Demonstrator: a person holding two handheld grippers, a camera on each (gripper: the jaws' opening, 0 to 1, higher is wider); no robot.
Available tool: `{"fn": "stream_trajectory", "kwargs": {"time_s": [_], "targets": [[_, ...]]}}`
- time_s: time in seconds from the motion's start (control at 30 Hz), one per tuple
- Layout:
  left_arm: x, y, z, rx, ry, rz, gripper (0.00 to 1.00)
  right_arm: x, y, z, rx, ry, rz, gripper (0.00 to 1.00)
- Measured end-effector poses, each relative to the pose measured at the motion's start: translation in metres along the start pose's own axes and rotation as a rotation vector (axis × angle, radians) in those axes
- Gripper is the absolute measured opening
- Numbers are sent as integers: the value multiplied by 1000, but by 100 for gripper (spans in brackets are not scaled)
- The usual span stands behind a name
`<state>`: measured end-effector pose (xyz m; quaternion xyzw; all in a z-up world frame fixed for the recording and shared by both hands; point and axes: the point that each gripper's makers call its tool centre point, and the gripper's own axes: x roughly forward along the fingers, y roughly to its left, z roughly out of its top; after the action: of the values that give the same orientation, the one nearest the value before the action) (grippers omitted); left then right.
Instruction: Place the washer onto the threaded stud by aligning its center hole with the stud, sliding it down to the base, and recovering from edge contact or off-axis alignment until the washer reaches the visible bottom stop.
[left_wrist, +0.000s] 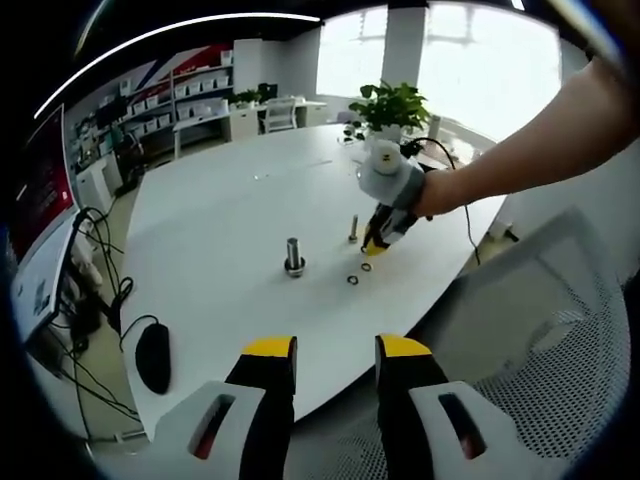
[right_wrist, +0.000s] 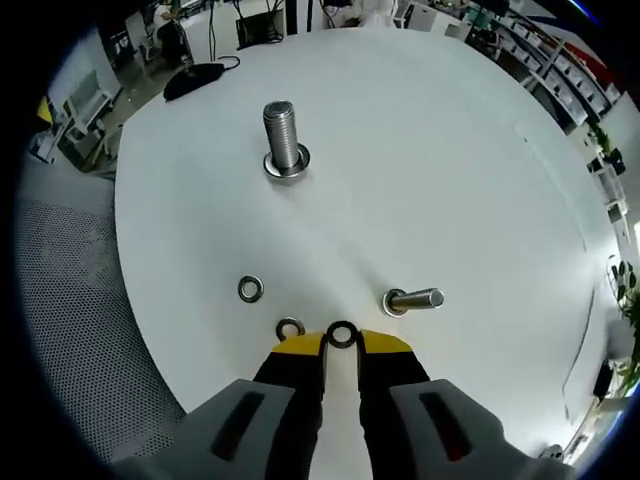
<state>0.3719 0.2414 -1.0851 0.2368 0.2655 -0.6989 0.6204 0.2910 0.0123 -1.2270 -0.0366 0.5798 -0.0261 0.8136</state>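
A thick threaded stud (right_wrist: 284, 138) stands upright on the white table (right_wrist: 450, 160), with a ring around its base. My right gripper (right_wrist: 342, 342) is low over the table, well short of the stud, its yellow tips shut on the edges of a small steel washer (right_wrist: 342, 335). Two more washers (right_wrist: 290, 328) (right_wrist: 250, 289) lie flat just left of it. In the left gripper view the stud (left_wrist: 293, 255) is mid-table, the right gripper (left_wrist: 376, 240) sits to its right on a person's arm, and my left gripper (left_wrist: 337, 350) hangs open off the near table edge.
A smaller bolt (right_wrist: 412, 299) stands right of my right gripper's tips. A black mouse (left_wrist: 152, 357) with its cable lies near the table's left edge. A mesh chair (left_wrist: 560, 330) is at the right, and a potted plant (left_wrist: 390, 105) at the far side.
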Motion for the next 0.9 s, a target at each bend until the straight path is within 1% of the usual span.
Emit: {"fn": "stream_trajectory", "kwargs": {"time_s": [0.1,0.23,0.37,0.43,0.5,0.57,0.6,0.7,0.83,0.9], "targets": [[-1,0,-1,1,4,0,30,-11,-5,5,29,-20,-1,14],[-1,0,0,1,-1,-1,30,-23,-13,5,27,-35,-20,14],[0,0,1,-1,-5,-2,30,-32,-26,10,29,-49,-42,14],[0,-1,1,0,-5,-3,30,-34,-35,15,29,-67,-46,14],[0,-1,1,1,-8,-4,29,-40,-35,22,21,-86,-51,14],[0,0,1,0,-9,-3,29,-47,-29,29,-23,-93,-66,14],[0,0,1,-1,-10,-3,29,-45,-32,28,-36,-93,-68,14],[0,0,2,-2,-12,-3,29,-45,-32,32,-69,-101,-78,14],[0,-1,1,2,-9,-3,29,-44,-29,38,-76,-88,-74,14],[0,0,1,3,-8,-3,29,-36,-35,38,-88,-76,-74,14]]}}
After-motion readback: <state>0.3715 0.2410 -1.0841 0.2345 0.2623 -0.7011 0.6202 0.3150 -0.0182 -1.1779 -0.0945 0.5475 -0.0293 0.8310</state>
